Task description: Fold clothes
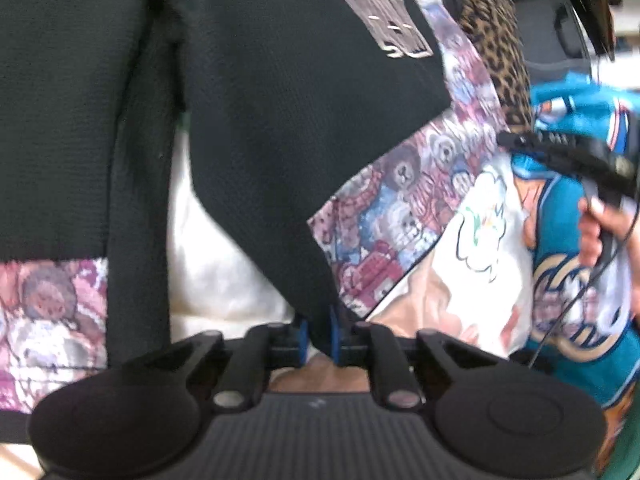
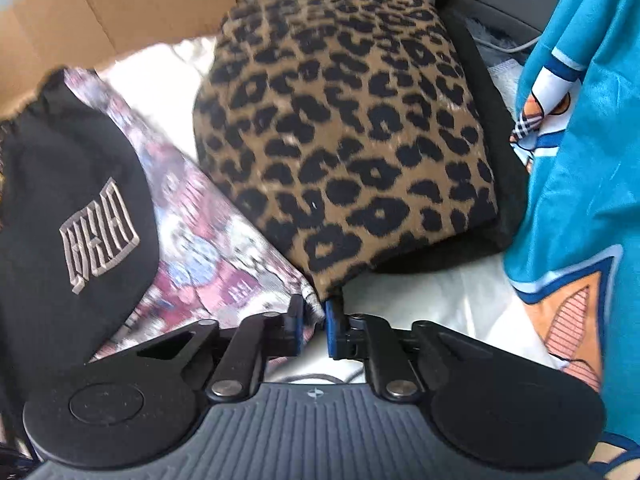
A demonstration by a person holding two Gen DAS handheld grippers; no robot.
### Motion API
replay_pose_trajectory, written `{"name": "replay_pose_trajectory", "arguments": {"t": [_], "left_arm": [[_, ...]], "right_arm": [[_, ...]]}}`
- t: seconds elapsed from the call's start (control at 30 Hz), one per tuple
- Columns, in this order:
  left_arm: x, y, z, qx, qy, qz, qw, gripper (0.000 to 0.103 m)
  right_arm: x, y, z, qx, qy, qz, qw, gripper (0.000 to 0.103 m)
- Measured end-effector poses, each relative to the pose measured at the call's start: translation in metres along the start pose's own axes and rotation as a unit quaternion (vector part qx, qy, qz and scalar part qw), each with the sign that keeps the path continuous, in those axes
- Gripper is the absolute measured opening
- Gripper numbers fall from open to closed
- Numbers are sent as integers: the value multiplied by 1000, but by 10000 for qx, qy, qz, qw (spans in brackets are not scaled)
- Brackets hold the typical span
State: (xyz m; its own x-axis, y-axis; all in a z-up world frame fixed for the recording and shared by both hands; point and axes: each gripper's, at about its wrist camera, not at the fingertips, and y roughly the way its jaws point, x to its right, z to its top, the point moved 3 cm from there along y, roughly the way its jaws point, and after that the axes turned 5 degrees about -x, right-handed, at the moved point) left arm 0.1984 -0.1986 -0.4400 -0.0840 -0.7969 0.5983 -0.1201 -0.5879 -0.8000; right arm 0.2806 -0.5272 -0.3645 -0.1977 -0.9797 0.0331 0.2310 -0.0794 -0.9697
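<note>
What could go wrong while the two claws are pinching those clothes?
The left claw pinches only a corner of the black top, so it might slip out. The right claw grips the edge of the leopard-print garment, and the teddy-bear fabric lies right against its jaws, so that could get dragged along too. Clothes are piled close together, like the teal jersey, so a fold could snag a neighbour.
</note>
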Motion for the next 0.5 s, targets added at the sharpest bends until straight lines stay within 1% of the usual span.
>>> {"name": "replay_pose_trajectory", "arguments": {"t": [0.03, 0.1, 0.17, 0.23, 0.27, 0.37, 0.5], "left_arm": [[2, -2, 0, 19, 28, -15, 10000, 33], [7, -7, 0, 63, 79, -69, 9999, 43], [14, -11, -1, 109, 151, -123, 9998, 46], [21, -14, -3, 89, 162, -355, 9992, 52], [25, -16, -5, 92, 202, -440, 9988, 53], [39, -22, -10, 157, 444, -470, 9978, 54], [53, -28, -16, 145, 486, -710, 9962, 54]], "right_arm": [[-2, -4, 0, 46, -38, -11, 10000, 14], [-5, -12, 0, 114, -105, -40, 9999, 17], [-6, -21, 0, 170, -94, -64, 9998, 26], [-6, -29, 2, 220, -73, -59, 9997, 28], [-7, -32, 3, 233, -79, -67, 9997, 28], [-10, -43, 4, 273, -102, -88, 9995, 29], [-16, -58, 8, 379, -125, -75, 9992, 32]]}}
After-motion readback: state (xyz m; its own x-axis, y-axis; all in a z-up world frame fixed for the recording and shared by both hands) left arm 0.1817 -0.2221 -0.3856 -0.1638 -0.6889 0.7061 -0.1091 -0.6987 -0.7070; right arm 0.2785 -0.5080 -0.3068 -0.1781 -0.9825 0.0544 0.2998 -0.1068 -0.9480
